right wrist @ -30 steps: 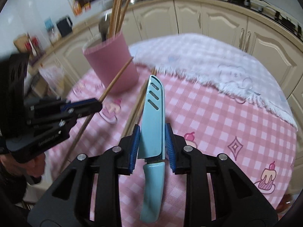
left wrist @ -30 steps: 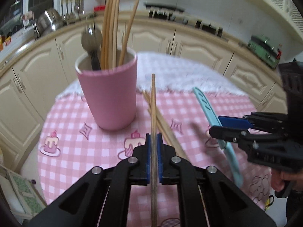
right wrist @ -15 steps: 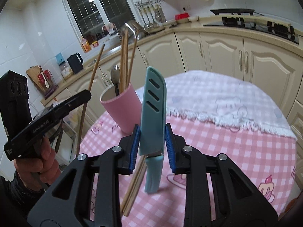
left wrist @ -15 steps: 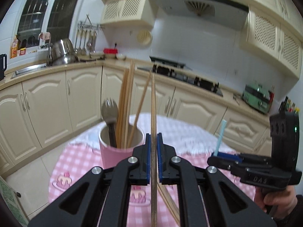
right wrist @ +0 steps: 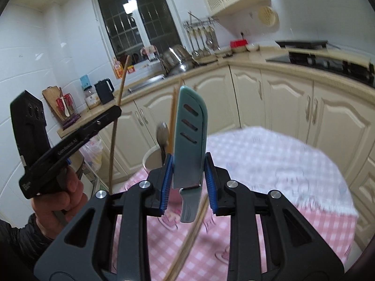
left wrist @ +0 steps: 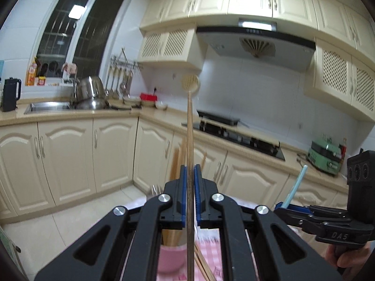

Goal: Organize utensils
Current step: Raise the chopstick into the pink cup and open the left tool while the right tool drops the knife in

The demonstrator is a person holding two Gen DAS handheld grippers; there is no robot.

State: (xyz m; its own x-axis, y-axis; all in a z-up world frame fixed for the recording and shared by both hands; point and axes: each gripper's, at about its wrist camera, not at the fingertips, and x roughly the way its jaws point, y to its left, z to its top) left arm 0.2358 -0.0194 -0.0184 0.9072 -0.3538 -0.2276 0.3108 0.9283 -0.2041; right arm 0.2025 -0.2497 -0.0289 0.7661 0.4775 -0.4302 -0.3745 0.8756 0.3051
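Both claws have risen since a second ago: the views then looked down on the pink checked tabletop [right wrist: 269,222], and now they take in the kitchen cabinets and window, with the tabletop low in frame. The left claw [left wrist: 190,185] is clamped tight on a single wooden chopstick [left wrist: 189,128], which stands upright between its blue pads. The right claw [right wrist: 188,182] is closed on a pale blue sheathed knife [right wrist: 191,135], gripped near the handle, its slotted sheath pointing up. Below them the pink cup [left wrist: 171,257] sits on the tabletop near its left edge, holding more chopsticks and a spoon [right wrist: 162,135]. Loose chopsticks [right wrist: 187,241] lie on the cloth to its right
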